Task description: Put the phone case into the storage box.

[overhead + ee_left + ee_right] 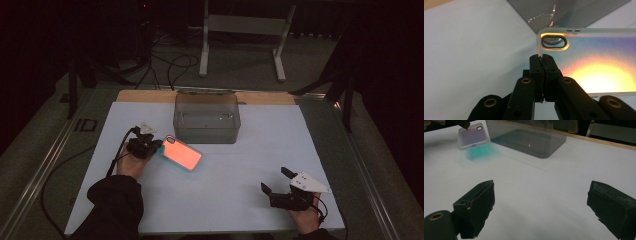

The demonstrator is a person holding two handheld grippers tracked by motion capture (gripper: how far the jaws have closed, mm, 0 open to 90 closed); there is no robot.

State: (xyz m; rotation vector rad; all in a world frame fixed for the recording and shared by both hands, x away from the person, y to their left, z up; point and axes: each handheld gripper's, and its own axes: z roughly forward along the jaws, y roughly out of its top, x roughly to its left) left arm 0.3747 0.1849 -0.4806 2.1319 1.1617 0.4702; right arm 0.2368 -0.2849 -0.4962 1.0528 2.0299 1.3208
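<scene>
With its jaws pinched together on the thin rim of the phone case (589, 65), just below the camera cutout, your left gripper (156, 146) holds the case by one corner, a grip that suits a shell too flat to take hold of anywhere but its edge. Because only that corner is clamped, the case hangs tilted, glowing orange-pink face up, and in the right gripper view it floats clear of the desk (230, 185) with a green tint cast on the white surface beneath it. You carry it just in front of the smoky clear bin (206, 118), near the bin's left front corner and apart from its wall; the open bin at the far edge of the desk looks the likely place for the case, which would explain why you lift it rather than slide it. Your right gripper (276, 182) rests near the desk's front right corner, well apart from case and bin, its jaws spread wide with nothing between them, seemingly waiting out of the way while the left hand works.
</scene>
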